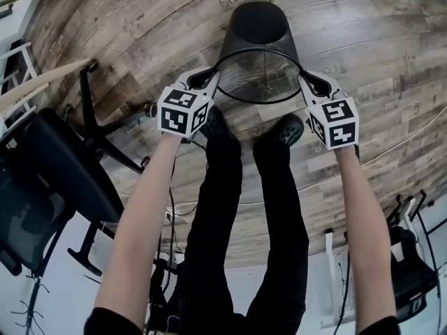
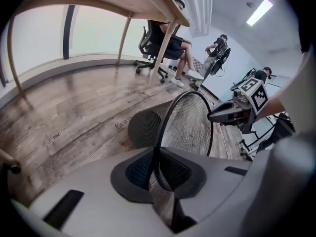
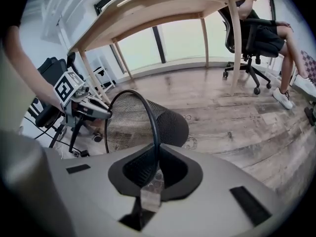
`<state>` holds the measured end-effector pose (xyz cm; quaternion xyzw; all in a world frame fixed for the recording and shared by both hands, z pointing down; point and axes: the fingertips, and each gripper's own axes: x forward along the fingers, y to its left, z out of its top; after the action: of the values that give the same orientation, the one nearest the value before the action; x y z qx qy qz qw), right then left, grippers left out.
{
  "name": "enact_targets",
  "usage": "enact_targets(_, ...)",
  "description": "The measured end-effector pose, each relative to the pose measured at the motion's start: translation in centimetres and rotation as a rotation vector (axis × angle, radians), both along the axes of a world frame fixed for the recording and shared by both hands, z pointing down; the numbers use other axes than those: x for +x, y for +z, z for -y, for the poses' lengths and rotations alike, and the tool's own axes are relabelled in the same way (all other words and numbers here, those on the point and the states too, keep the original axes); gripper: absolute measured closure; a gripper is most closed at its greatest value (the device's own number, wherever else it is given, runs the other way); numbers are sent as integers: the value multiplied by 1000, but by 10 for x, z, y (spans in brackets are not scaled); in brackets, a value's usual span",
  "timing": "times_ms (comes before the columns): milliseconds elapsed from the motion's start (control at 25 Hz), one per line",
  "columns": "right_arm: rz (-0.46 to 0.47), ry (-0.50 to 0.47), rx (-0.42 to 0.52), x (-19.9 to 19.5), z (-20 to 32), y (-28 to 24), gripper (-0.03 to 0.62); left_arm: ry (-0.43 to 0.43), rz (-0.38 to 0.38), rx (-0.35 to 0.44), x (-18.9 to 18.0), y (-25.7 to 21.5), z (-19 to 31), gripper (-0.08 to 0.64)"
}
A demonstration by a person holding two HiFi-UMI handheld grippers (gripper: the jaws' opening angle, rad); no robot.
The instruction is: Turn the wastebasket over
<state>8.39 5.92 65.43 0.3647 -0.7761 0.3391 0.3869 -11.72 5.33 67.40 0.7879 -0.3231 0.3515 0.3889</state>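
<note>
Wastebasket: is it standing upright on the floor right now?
No, the mesh wastebasket is tipped sideways, its rim clamped by the left gripper and right gripper.

Looks like an open office. Holds swivel chairs [image 3: 252,36] on castors, a long wooden table [image 3: 163,9], wide windows [image 3: 182,39], a plank floor [image 3: 237,112] and seated people [image 2: 170,44].

Wastebasket [image 1: 258,72]: black metal mesh, matt; floor [image 1: 140,19]: weathered wood planks.

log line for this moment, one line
left gripper: shut on wastebasket rim | right gripper: shut on opposite rim | wastebasket: tipped sideways, mouth toward grippers
</note>
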Motion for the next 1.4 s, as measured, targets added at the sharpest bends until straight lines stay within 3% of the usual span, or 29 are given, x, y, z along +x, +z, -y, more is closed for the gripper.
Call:
enact_targets(400, 30, -71, -20, -6, -41, 9, 541, 29, -28, -40, -2, 12, -34, 506)
enact_targets(800, -36, -215, -70, -12, -91, 40, 538, 70, 43, -93, -1, 50, -75, 485)
enact_targets(1400, -88, -254, -83, -3, -127, 97, 517, 158, 93, -111, 7, 104, -116, 459)
